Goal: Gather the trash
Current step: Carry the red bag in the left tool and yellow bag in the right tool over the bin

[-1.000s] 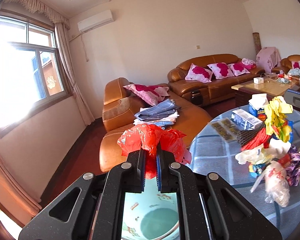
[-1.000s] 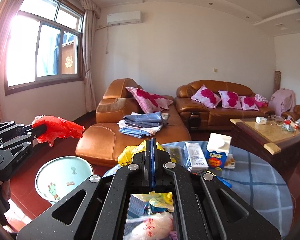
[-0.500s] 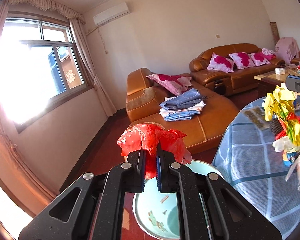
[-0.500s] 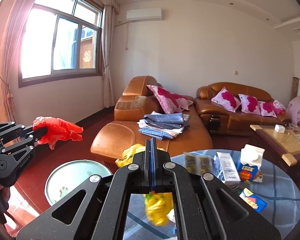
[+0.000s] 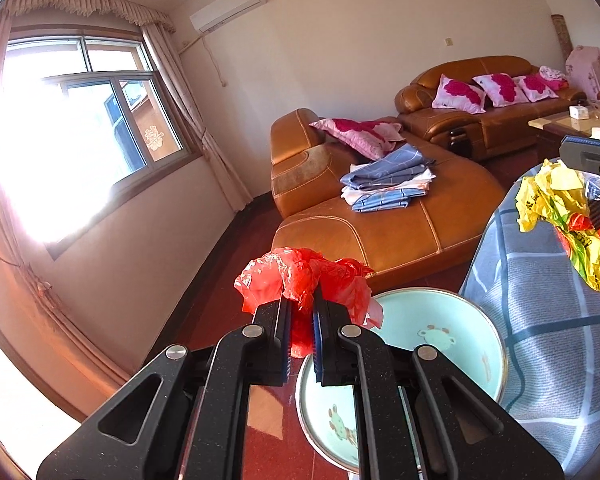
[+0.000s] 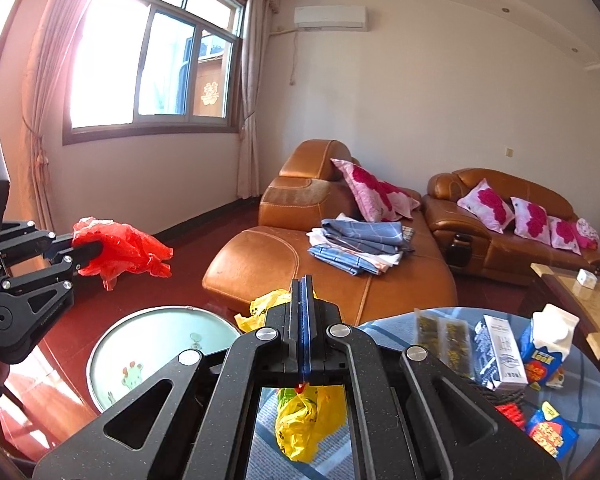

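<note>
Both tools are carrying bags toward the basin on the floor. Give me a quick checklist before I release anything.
1. Left tool shut on the red bag: ok.
2. Right tool shut on the yellow bag: ok; its pads are fully together, pinching a thin fold.
3. Basin in view and open-topped: ok.
4. Red bag directly over the basin: cannot tell; it looks near the rim.
5. Yellow bag over the basin: not ok; it hangs over the tablecloth.
6. Basin has room: ok; nothing lies in the part visible.
</note>
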The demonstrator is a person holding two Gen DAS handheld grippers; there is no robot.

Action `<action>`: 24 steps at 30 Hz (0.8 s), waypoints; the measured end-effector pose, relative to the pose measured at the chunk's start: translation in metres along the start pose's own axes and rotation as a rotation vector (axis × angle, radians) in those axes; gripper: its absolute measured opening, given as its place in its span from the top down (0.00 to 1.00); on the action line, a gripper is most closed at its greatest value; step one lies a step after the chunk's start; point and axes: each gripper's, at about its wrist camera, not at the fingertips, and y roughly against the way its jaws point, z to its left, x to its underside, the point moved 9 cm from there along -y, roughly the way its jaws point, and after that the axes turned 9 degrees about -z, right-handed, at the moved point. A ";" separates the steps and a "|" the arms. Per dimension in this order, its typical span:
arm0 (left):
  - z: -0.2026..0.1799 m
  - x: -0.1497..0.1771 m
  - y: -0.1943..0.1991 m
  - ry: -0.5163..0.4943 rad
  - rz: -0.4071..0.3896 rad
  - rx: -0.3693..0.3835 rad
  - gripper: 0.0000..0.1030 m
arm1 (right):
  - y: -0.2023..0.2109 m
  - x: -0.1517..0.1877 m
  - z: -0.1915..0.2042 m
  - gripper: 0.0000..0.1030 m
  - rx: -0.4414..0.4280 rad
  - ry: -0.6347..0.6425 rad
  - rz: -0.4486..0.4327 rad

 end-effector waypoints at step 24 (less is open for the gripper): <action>-0.006 0.034 -0.030 -0.076 0.123 0.000 0.92 | -0.029 0.036 0.043 1.00 -0.124 0.111 0.052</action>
